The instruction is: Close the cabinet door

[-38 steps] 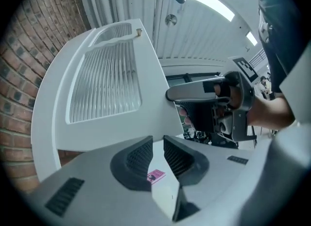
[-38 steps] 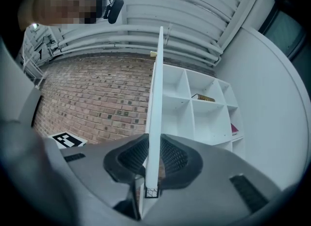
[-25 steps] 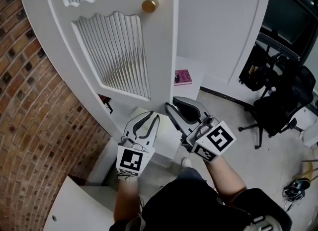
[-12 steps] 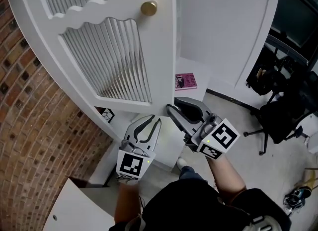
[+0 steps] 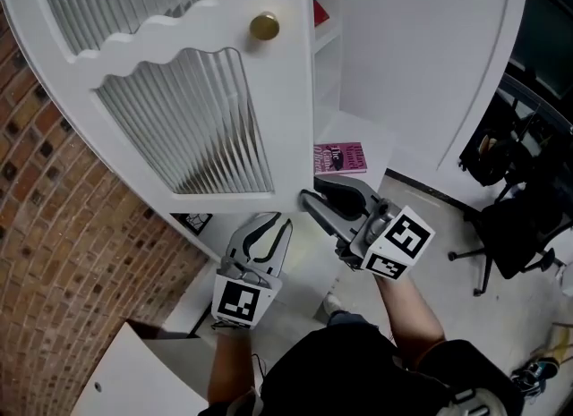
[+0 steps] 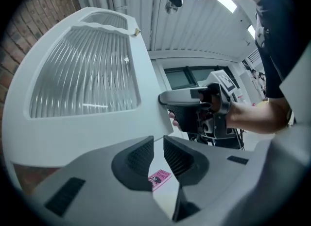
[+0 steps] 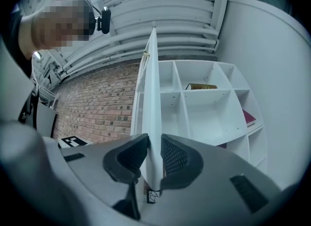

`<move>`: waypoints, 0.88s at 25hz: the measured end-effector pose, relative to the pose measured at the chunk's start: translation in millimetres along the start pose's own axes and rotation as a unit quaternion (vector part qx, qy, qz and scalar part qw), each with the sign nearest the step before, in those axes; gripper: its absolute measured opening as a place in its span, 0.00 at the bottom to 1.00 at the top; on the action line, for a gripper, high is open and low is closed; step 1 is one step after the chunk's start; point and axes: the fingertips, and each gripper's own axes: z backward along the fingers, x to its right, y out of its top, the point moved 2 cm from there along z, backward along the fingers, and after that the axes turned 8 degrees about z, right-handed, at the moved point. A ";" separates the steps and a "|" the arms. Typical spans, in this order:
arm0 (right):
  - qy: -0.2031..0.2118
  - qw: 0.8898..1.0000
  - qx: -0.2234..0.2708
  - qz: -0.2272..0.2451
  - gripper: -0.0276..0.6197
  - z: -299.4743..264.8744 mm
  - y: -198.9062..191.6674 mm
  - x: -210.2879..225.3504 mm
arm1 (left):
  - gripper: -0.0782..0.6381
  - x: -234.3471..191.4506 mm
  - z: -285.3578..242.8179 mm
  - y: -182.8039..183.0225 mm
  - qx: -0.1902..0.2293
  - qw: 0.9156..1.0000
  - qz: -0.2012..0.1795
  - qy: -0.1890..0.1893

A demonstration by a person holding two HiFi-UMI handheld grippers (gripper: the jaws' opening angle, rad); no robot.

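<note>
Clamping the right hand-held gripper (image 5: 306, 198) on the bottom edge of the white ribbed-glass cabinet door (image 5: 179, 119), upper left of frame. Uncovering more of the pink book (image 5: 340, 157) than a second ago, so hardly closing yet. Hanging the left hand-held gripper (image 5: 269, 223) narrowed and empty.

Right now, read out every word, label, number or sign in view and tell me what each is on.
Nothing reads as clear text.
Cover of the pink book: dark print, too small to read.
Spine of the book on the upper shelf: blurred.
Cubes of the left gripper and right gripper: square black-and-white markers, no words.
The cabinet door: no lettering.
</note>
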 end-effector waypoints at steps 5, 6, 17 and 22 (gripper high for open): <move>0.028 0.999 0.011 -0.011 0.18 -12.0 -5.7 24.0 | 0.20 -13.2 -16.9 -0.7 0.005 1.000 0.003 0.015; 0.033 0.999 0.012 -0.013 0.18 -15.1 -6.9 28.5 | 0.20 -16.2 -20.1 -1.0 0.005 1.000 0.001 0.018; 0.098 0.994 0.028 -0.039 0.19 -49.9 -20.6 76.5 | 0.20 -49.8 -53.2 -4.4 0.000 0.998 0.006 0.070; 0.124 0.991 0.031 -0.048 0.19 -65.4 -26.1 92.7 | 0.20 -65.1 -62.9 -1.9 0.005 0.995 0.011 0.099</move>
